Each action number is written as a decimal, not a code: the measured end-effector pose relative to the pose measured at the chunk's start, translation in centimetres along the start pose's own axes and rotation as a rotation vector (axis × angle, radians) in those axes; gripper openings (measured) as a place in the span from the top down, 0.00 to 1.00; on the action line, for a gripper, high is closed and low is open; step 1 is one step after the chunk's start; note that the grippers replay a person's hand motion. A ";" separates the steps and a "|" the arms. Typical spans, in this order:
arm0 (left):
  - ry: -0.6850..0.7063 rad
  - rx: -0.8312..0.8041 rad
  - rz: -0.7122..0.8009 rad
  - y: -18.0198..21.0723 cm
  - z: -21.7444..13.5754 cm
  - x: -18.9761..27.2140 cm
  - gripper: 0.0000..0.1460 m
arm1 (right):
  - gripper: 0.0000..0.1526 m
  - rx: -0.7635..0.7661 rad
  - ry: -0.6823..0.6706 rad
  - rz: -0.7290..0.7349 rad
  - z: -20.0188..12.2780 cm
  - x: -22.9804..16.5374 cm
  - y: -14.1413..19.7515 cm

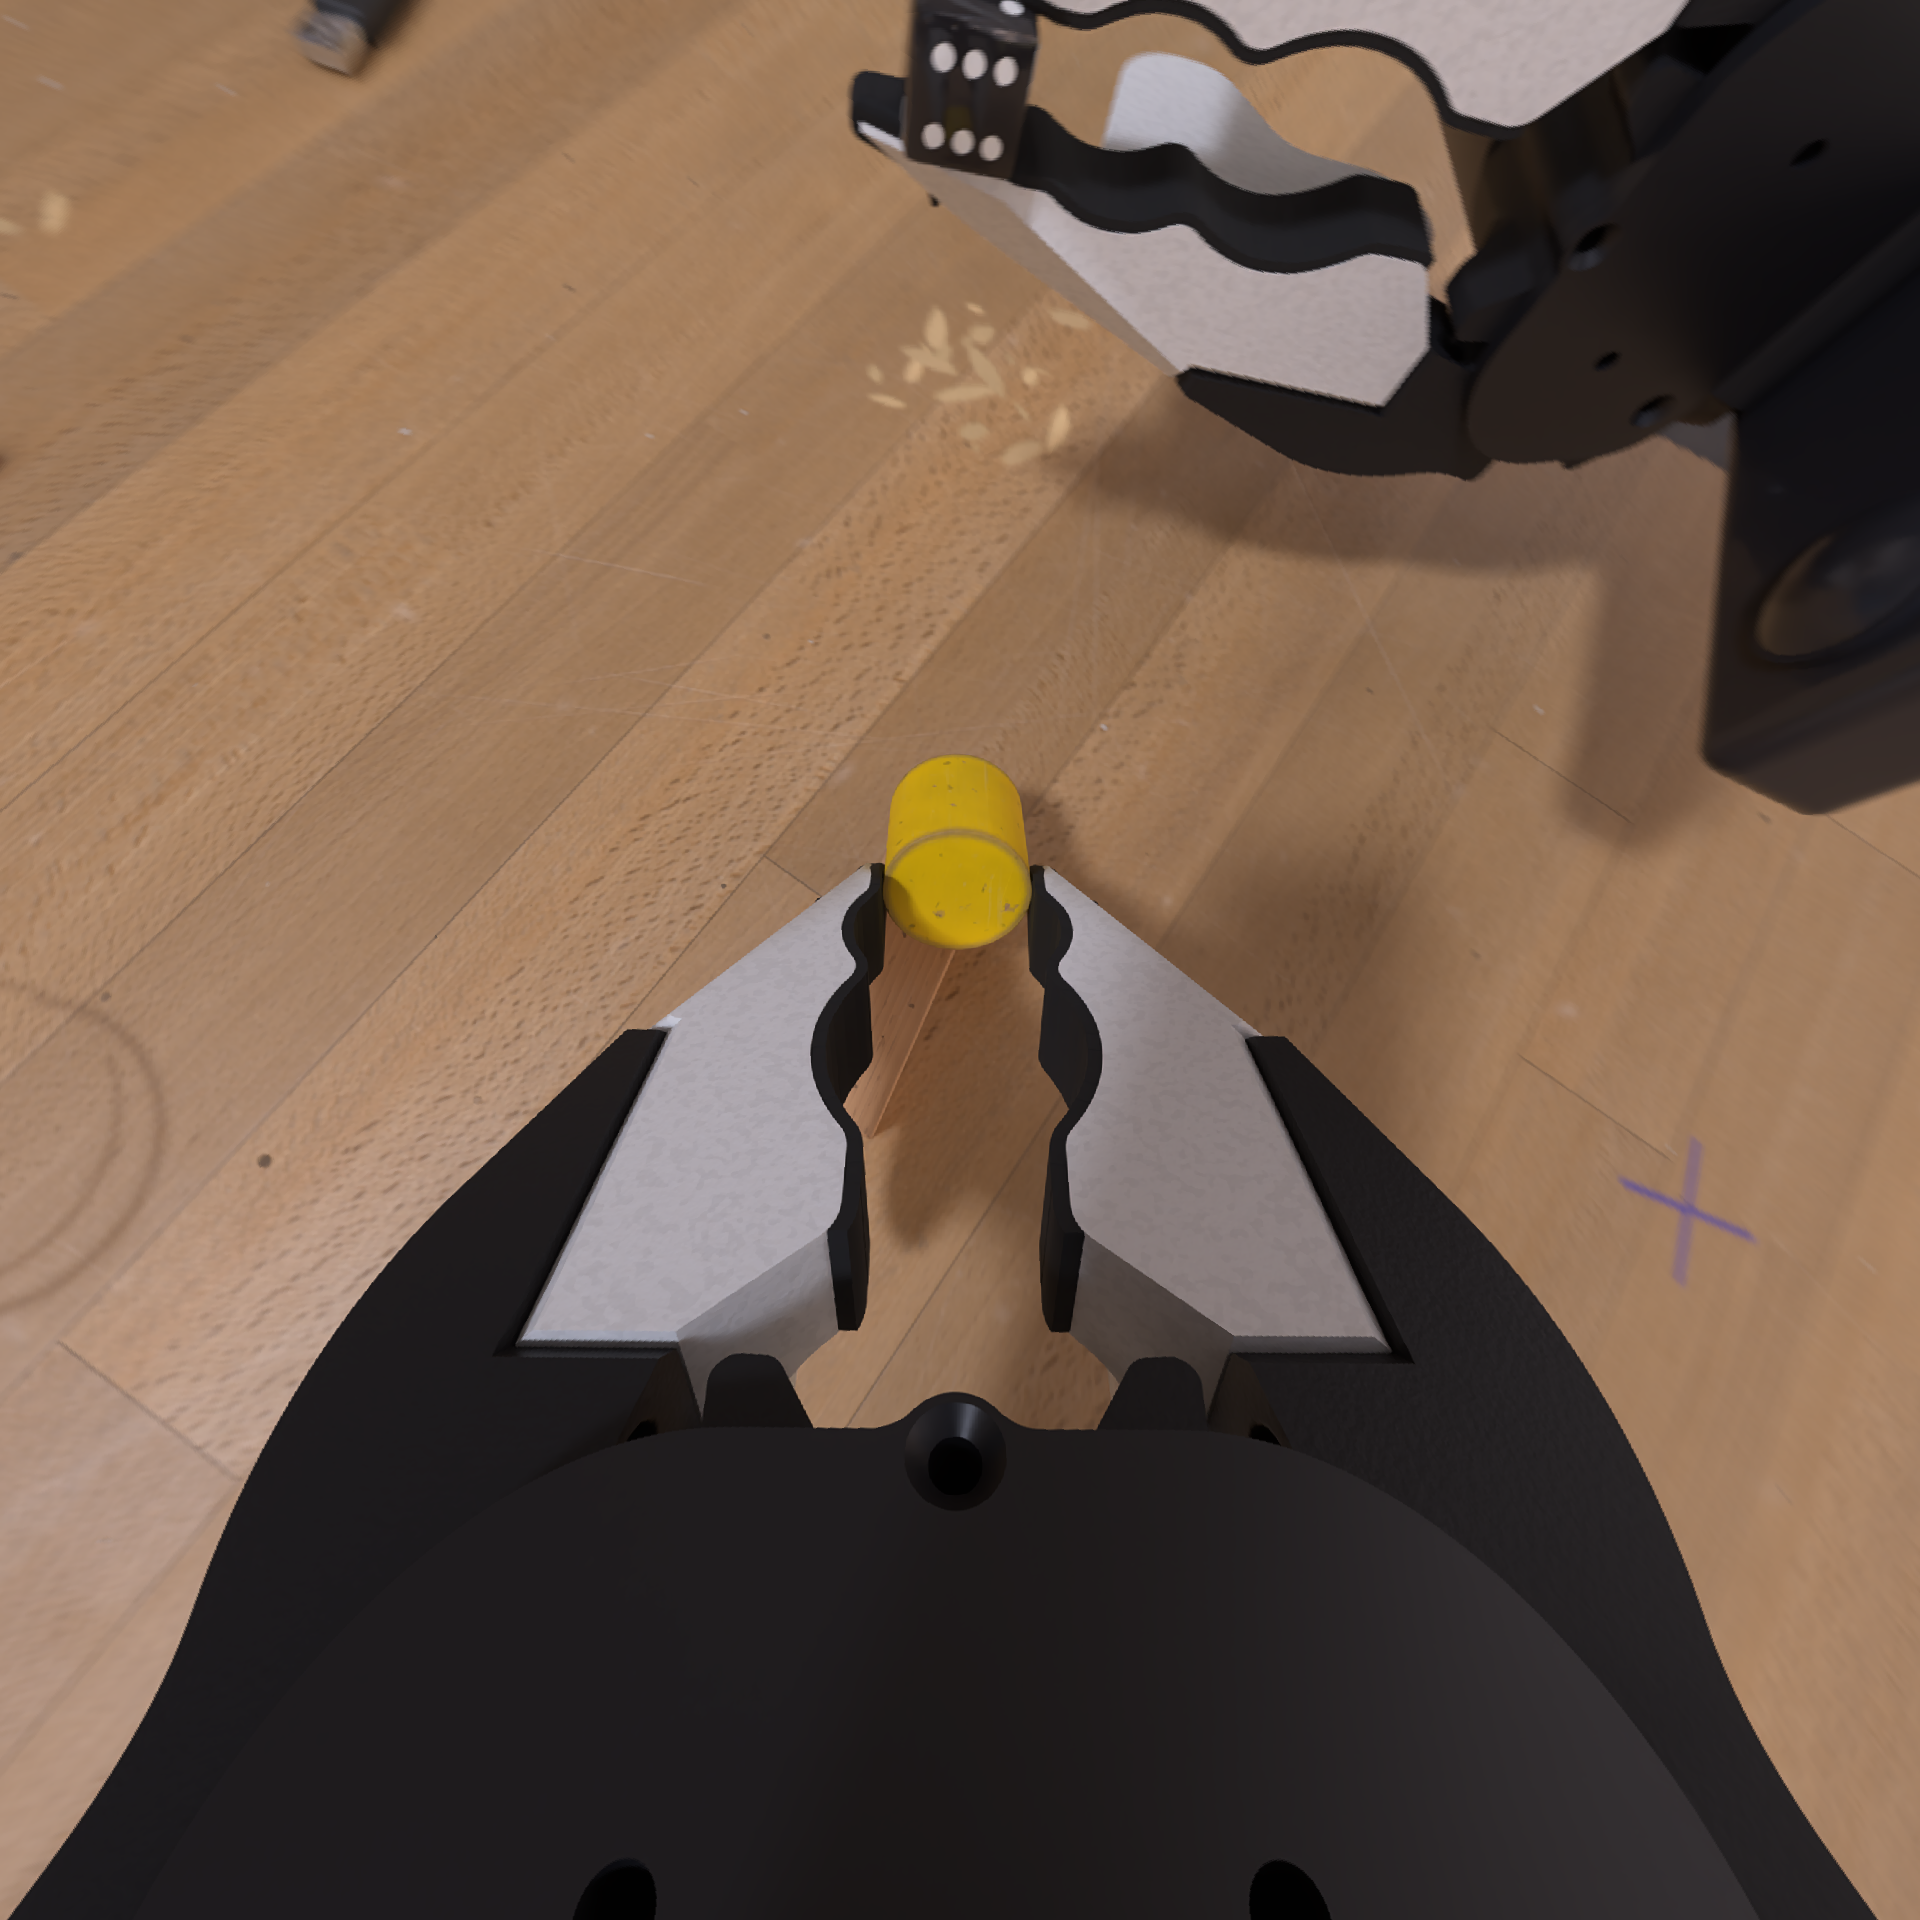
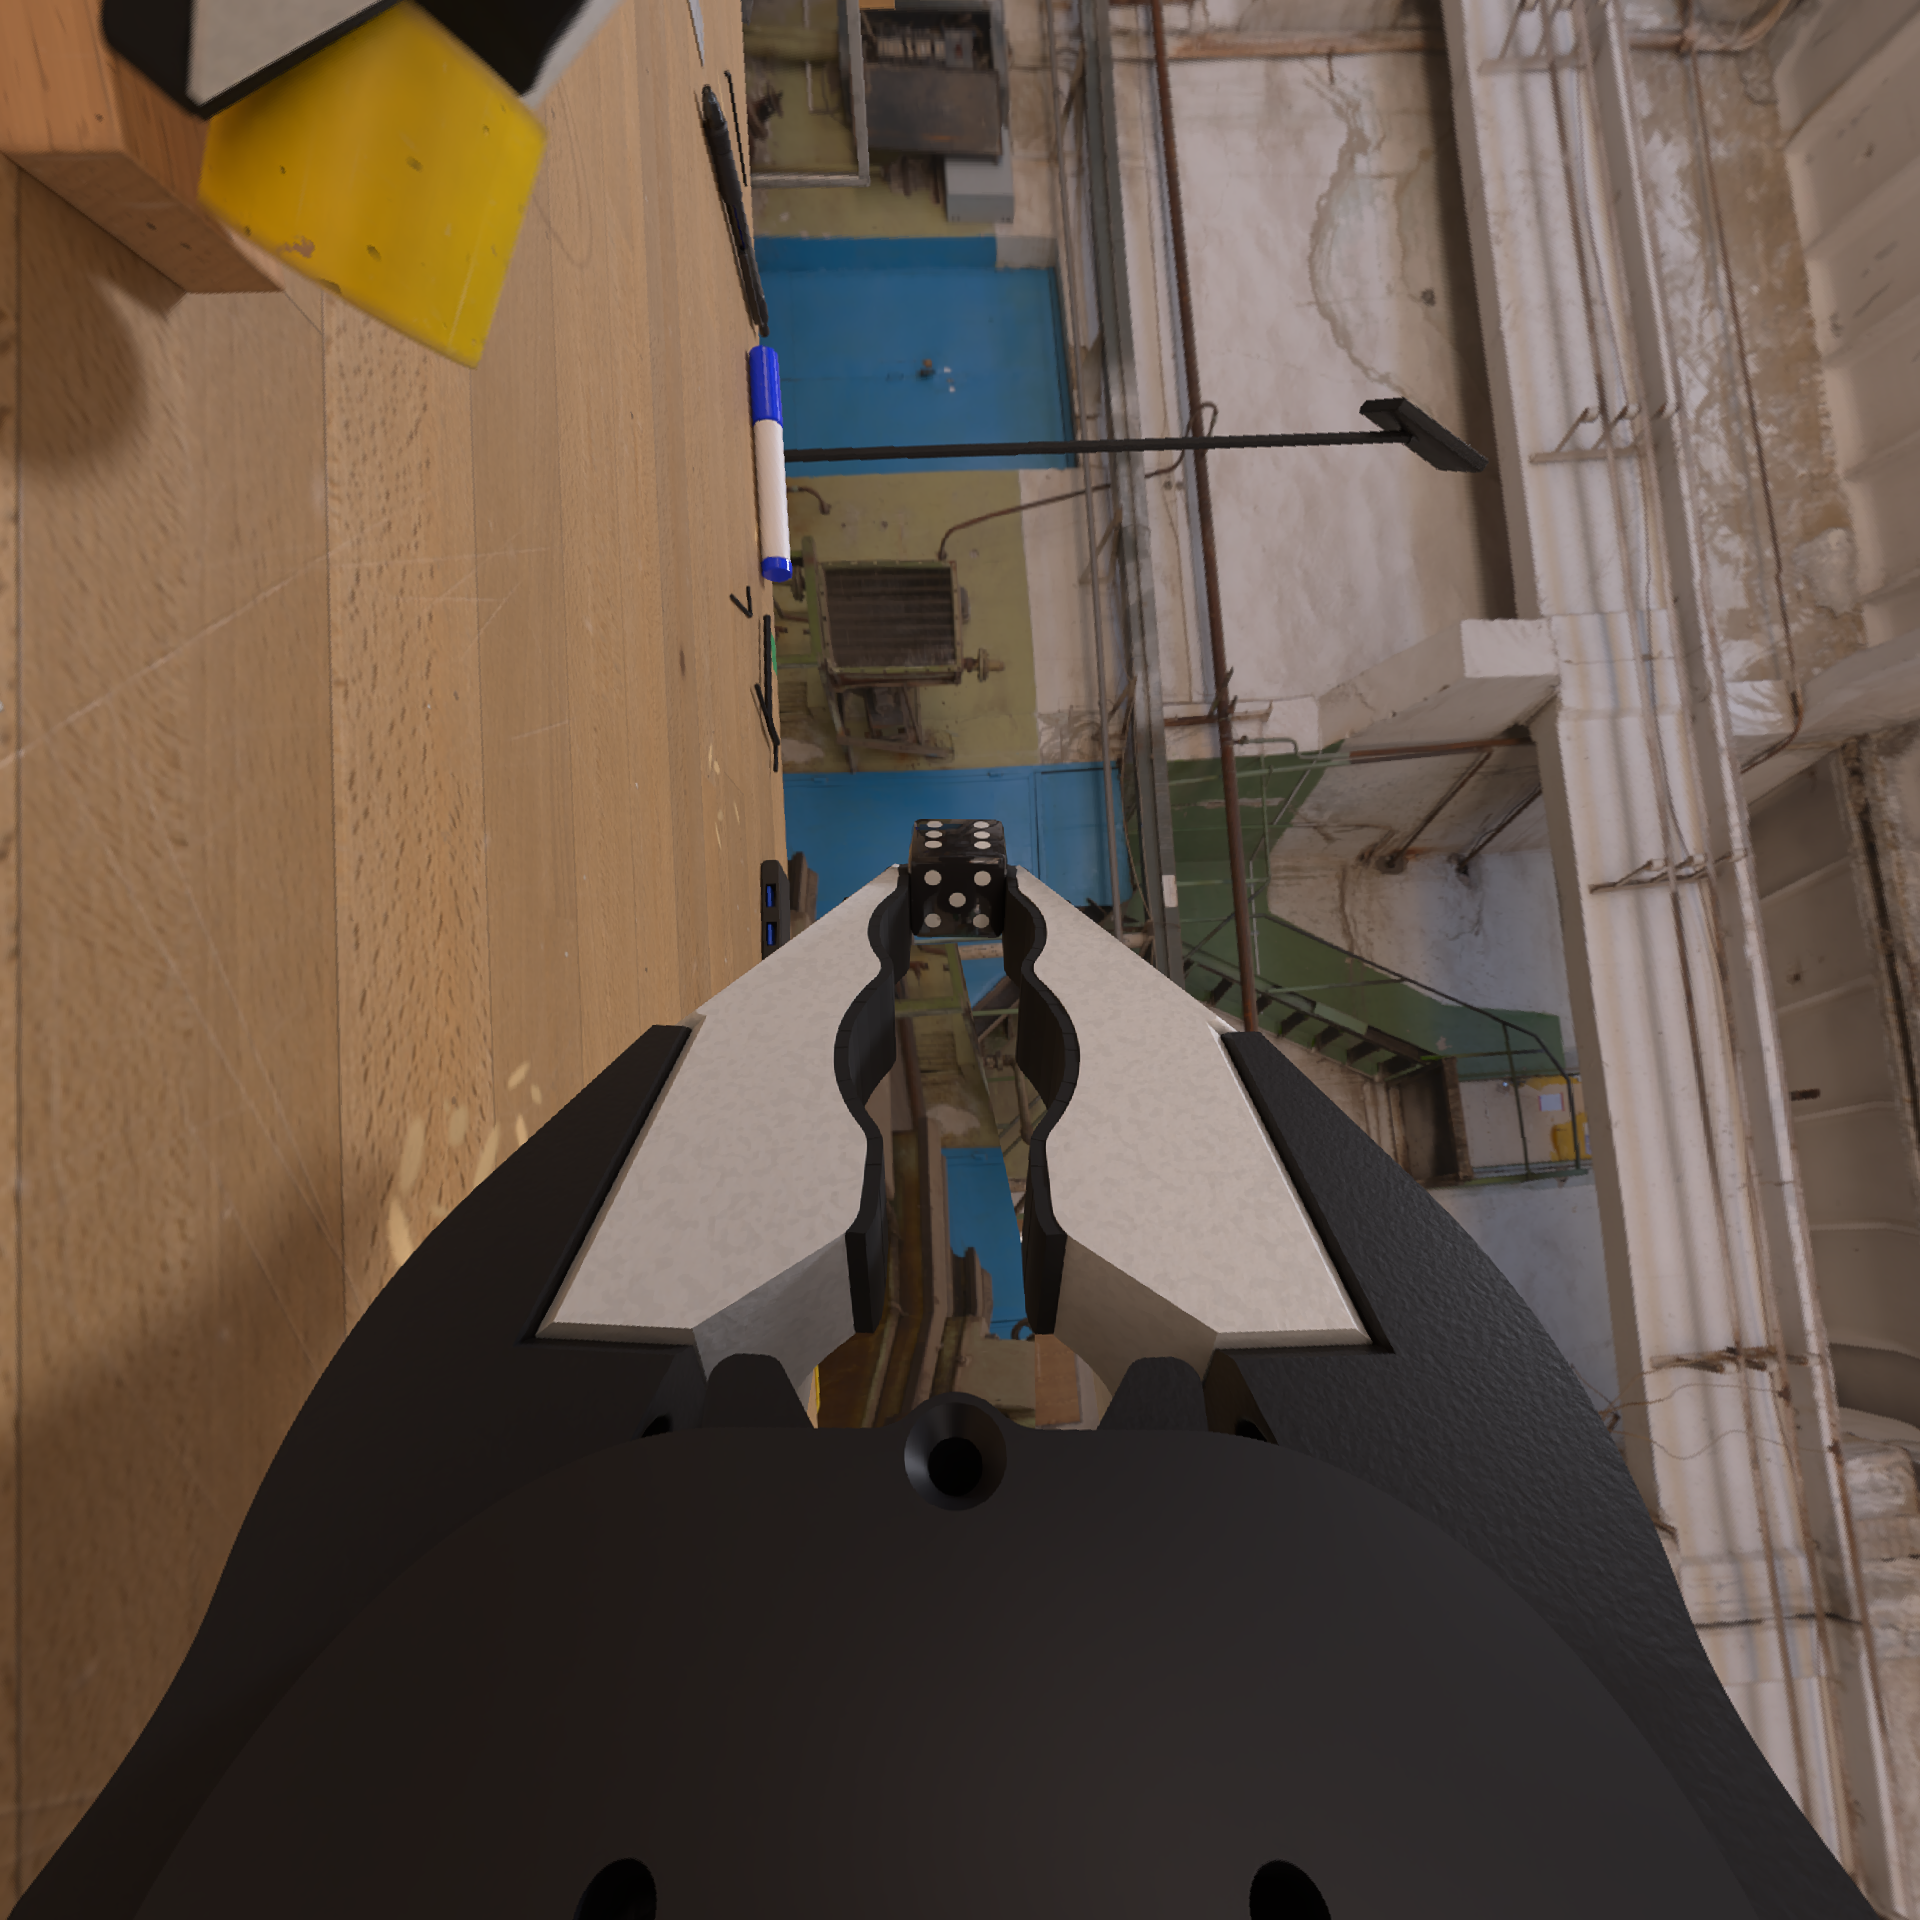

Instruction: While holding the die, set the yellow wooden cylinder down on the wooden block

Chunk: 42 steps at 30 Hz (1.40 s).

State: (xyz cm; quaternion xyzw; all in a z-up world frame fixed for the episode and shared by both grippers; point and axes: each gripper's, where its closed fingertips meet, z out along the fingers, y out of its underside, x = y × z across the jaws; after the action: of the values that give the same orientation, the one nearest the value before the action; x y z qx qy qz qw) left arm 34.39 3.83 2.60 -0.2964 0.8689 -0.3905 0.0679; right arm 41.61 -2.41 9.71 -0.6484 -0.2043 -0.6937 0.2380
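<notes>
My left gripper (image 1: 956, 896) is shut on the yellow wooden cylinder (image 1: 951, 831) and holds it at the fingertips. The wooden block (image 1: 906, 1039) shows just beneath it, between the fingers. In the right wrist view the cylinder (image 2: 374, 177) hangs tilted right at the block (image 2: 94, 135), with the left gripper's fingers (image 2: 301, 52) on it; I cannot tell if it touches the block. My right gripper (image 2: 956, 883) is shut on the black die (image 2: 956, 899), held above the table. It also shows in the left wrist view (image 1: 971, 104), far right of the cylinder.
The wooden table (image 1: 416, 623) bears pale chips (image 1: 966, 374), a purple cross mark (image 1: 1688, 1210) and a dark object (image 1: 343, 31) at the far left. A blue and white marker (image 2: 769, 468) and a black pen (image 2: 732, 197) lie near the table's edge.
</notes>
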 end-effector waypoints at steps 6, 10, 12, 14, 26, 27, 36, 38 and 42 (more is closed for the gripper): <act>0.140 -0.300 0.110 -1.4 -3.4 0.4 0.82 | 0.89 0.015 -0.014 0.017 0.2 -0.3 -0.2; 0.216 -0.604 0.207 -0.4 -5.8 -0.3 0.82 | 0.89 0.003 -0.053 0.034 0.5 -1.0 0.0; 0.209 -0.772 0.237 0.5 -6.6 -1.5 0.82 | 0.89 -0.020 -0.089 0.049 0.6 -1.4 0.5; 0.151 -0.908 0.252 1.2 -6.7 -2.6 0.82 | 0.89 -0.045 -0.104 0.065 0.7 -1.5 1.0; 0.061 -1.043 0.361 2.7 -2.7 -2.0 0.82 | 0.89 -0.155 -0.237 0.009 0.7 -4.1 2.4; 0.060 -1.040 0.369 2.6 -2.6 -1.9 0.82 | 0.89 -0.151 -0.239 0.002 0.7 -4.1 2.3; 0.089 -0.764 0.442 0.2 -1.7 -1.5 0.73 | 0.89 -0.125 -0.263 -0.006 0.6 -4.7 1.7; 0.040 -0.709 0.451 -0.2 -2.3 -2.3 0.71 | 0.89 -0.126 -0.264 -0.006 0.7 -4.7 1.7; -0.021 -0.576 0.378 0.3 -3.2 -2.9 0.65 | 0.89 -0.132 -0.261 0.010 0.7 -4.6 1.9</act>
State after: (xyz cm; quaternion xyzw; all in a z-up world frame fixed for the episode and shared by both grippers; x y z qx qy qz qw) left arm 35.48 7.65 4.30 -0.1410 0.9823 -0.1066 0.0614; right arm 43.54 -3.19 5.12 -0.7484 -0.1842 -0.6142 0.1694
